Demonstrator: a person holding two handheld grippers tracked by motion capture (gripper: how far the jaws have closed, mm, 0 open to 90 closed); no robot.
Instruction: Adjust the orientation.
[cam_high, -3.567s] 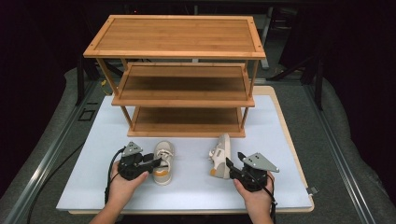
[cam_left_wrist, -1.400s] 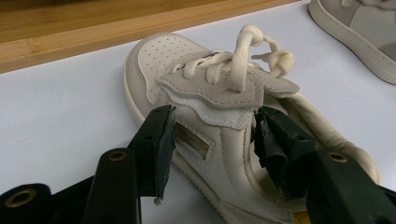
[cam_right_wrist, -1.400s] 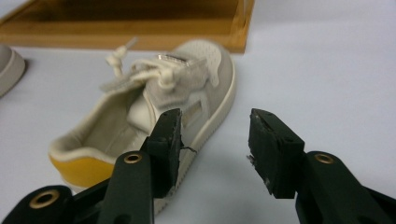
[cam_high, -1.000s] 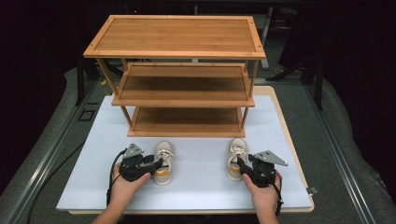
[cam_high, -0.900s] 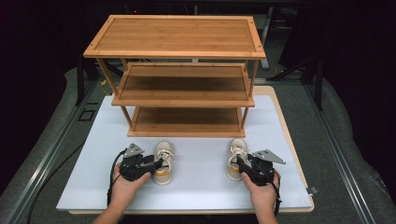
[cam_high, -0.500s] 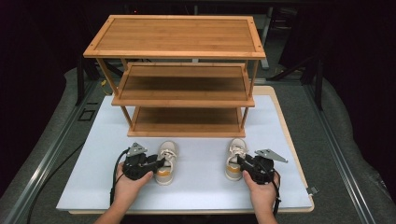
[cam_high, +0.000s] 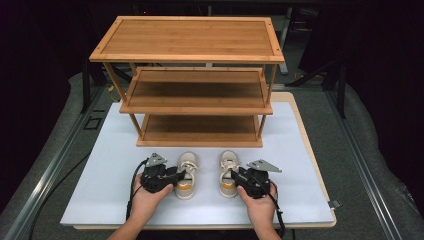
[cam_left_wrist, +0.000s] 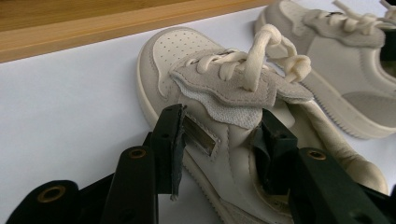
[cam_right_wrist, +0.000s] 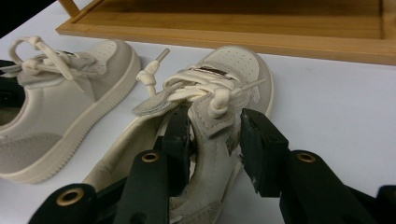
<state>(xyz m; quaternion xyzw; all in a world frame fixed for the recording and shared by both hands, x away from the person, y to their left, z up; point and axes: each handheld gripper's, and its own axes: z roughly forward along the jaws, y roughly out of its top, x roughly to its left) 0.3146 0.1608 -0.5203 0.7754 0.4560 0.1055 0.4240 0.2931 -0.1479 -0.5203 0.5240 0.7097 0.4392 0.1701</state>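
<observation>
Both shoes gripped, ready for the rack

Left gripper (cam_high: 176, 176) clenches the left shoe (cam_high: 186, 175), right gripper (cam_high: 235, 177) the right shoe (cam_high: 229, 172); jaws just closed. Next: lift toward rack (cam_high: 200, 132) ahead.

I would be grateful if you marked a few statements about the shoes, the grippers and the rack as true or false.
1. Both shoes stand on the white mat in front of the wooden rack. True.
2. The left gripper has one jaw outside the left shoe and one inside its opening. True.
3. A shoe already sits on the rack's bottom shelf. False: all three shelves are bare.
4. The right gripper hovers over the rack's top. False: its jaws straddle the side wall of the right shoe, low at the mat.
5. The shoes' toes point toward the rack. True.
</observation>
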